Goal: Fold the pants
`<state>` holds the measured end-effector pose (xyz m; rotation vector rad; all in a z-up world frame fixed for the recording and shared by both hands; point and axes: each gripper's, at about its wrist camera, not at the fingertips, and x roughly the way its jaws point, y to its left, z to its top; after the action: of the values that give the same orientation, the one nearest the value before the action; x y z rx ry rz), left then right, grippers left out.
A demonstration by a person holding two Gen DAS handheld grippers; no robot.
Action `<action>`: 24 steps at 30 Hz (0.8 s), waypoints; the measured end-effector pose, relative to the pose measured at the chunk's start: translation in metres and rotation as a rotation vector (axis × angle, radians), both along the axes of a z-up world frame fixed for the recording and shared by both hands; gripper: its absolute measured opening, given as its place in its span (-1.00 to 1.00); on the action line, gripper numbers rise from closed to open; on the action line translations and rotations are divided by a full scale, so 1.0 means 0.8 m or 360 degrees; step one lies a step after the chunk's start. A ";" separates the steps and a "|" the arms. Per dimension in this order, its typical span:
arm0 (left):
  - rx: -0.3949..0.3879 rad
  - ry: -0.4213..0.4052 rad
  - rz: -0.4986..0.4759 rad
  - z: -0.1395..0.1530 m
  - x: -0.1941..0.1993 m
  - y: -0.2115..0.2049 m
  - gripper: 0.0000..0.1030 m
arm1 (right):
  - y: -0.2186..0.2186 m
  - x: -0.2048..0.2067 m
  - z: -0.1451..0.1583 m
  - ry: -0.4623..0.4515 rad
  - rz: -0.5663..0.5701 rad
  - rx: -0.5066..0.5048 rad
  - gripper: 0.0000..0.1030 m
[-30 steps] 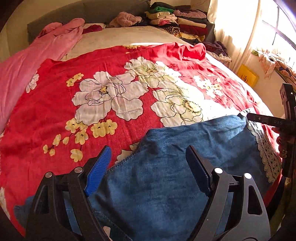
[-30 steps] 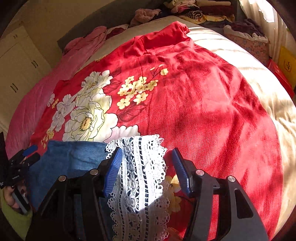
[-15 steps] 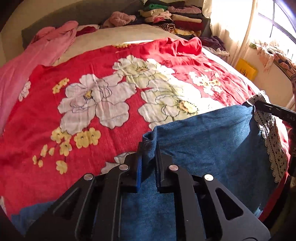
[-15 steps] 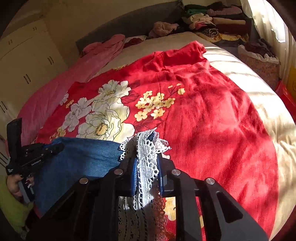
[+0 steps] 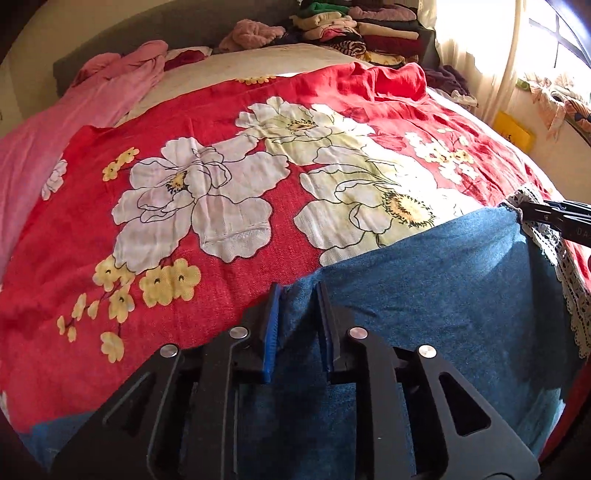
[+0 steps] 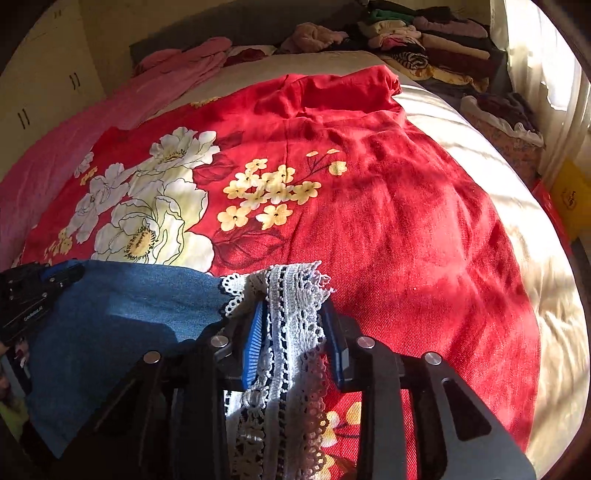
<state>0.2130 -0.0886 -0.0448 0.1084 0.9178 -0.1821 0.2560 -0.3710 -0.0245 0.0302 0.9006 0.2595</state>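
Observation:
Blue denim pants (image 5: 424,295) with a white lace hem (image 6: 288,354) lie on a red floral bedspread (image 5: 221,184) at the near edge of the bed. My left gripper (image 5: 297,288) sits at the pants' far left corner. Its jaws are opening, a little apart, with the denim edge loose between the blue pads. My right gripper (image 6: 291,306) is at the lace end, its jaws also opening. The lace lies spread flat between them and drapes over the tips. Each gripper shows in the other's view: the right gripper (image 5: 554,218) and the left gripper (image 6: 33,291).
A pink cloth (image 5: 55,140) lies along the bed's left side. Folded clothes (image 5: 362,33) are stacked at the headboard, far right. A window and curtain are on the right, with a yellow box (image 5: 513,131) below. White cupboards (image 6: 37,92) stand on the left.
Both grippers went from wide open to shut on the cloth, then their jaws parted again. The lace, bunched half a second ago, now lies flatter. The left gripper sank toward the bed.

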 end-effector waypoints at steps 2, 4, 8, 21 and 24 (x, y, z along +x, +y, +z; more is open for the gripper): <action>-0.0032 -0.0014 0.0030 0.009 -0.005 0.008 -0.60 | -0.013 -0.014 0.013 -0.0047 -0.0051 0.0070 -0.16; -0.0062 -0.0041 0.0049 0.021 -0.014 0.016 -0.49 | -0.029 -0.034 0.028 -0.0102 -0.0088 0.0161 -0.14; -0.0097 -0.0106 0.0073 0.045 -0.044 0.032 -0.15 | -0.059 -0.080 0.044 -0.0138 -0.0155 0.0339 0.03; -0.0112 -0.0073 -0.0057 0.039 -0.155 0.038 0.18 | -0.054 -0.178 0.034 -0.0009 -0.0091 0.0337 0.03; -0.0036 -0.0040 -0.0078 0.026 -0.170 0.036 0.26 | -0.051 -0.177 0.019 0.0058 -0.0108 0.0294 0.03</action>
<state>0.0770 -0.0595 -0.0242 0.1122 0.8886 -0.2361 0.1144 -0.4122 -0.0091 0.2368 0.9078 0.2788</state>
